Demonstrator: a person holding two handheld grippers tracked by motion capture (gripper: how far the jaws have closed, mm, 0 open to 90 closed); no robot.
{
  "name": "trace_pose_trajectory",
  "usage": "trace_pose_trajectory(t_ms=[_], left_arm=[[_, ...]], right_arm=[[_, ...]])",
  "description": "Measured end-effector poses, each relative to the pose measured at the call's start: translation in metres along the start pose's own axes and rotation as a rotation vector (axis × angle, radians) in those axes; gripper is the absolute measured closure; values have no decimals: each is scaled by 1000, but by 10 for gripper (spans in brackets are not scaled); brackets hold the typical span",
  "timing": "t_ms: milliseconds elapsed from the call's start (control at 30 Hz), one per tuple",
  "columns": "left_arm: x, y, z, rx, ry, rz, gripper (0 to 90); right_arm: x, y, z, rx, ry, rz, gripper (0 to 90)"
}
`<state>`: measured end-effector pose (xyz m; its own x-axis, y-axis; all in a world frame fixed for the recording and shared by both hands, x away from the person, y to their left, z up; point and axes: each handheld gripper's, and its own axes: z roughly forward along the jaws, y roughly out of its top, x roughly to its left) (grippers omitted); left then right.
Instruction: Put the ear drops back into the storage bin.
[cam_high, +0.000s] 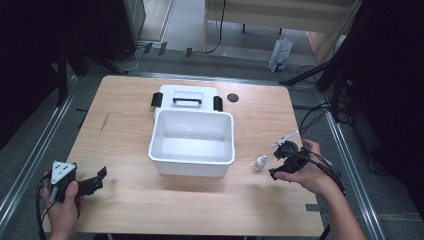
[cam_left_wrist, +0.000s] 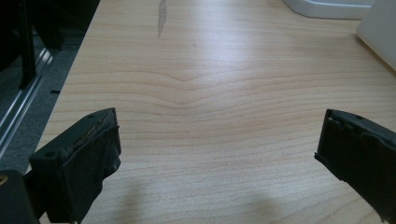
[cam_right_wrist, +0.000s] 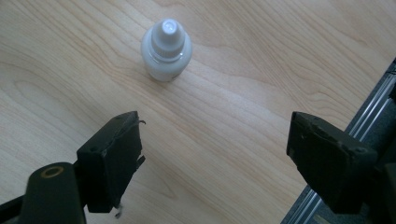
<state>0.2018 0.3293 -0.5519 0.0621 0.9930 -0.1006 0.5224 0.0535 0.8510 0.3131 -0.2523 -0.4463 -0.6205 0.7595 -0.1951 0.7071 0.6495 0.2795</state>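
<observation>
One bottle (cam_right_wrist: 166, 49) stands upright ahead of my right gripper (cam_right_wrist: 215, 154), apart from its wide-open jaws. One white bin (cam_high: 192, 142), one lid (cam_high: 186, 98) behind it — both cut off beyond my left gripper (cam_left_wrist: 217, 154), which is spread wide and holds nothing.

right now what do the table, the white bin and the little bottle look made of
Table: light wood or wood-look laminate, with visible grain and a soft sheen. White bin: probably moulded plastic, smooth, slightly glossy, with rounded corners. Little bottle: apparently white plastic with a ribbed screw cap, like a dropper bottle.
</observation>
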Motion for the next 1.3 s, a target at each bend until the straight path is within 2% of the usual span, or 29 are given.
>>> trace_pose_trajectory(t_ms=[167,200,467,600,800,1000,1133,1300], left_arm=[[0,0,0,1,0,-1,3],[0,0,0,1,0,-3,3],[0,0,0,4,-4,-5,3],[1,0,1,3,-5,-6,3],[1,0,1,5,-7,-8,3],[1,0,1,5,-9,-8,3],[1,0,1,4,-10,-9,3],[1,1,1,8,-11,-10,3]], right_arm=[[0,8,2,25,25,-11,226],[0,12,3,32,39,-14,258],[-2,22,9,63,56,-13,360],[-4,27,12,72,79,-7,438],[-3,34,15,104,61,-20,513],[-2,41,18,130,99,-33,596],[1,45,20,156,107,-57,607],[4,52,15,137,123,-64,623]])
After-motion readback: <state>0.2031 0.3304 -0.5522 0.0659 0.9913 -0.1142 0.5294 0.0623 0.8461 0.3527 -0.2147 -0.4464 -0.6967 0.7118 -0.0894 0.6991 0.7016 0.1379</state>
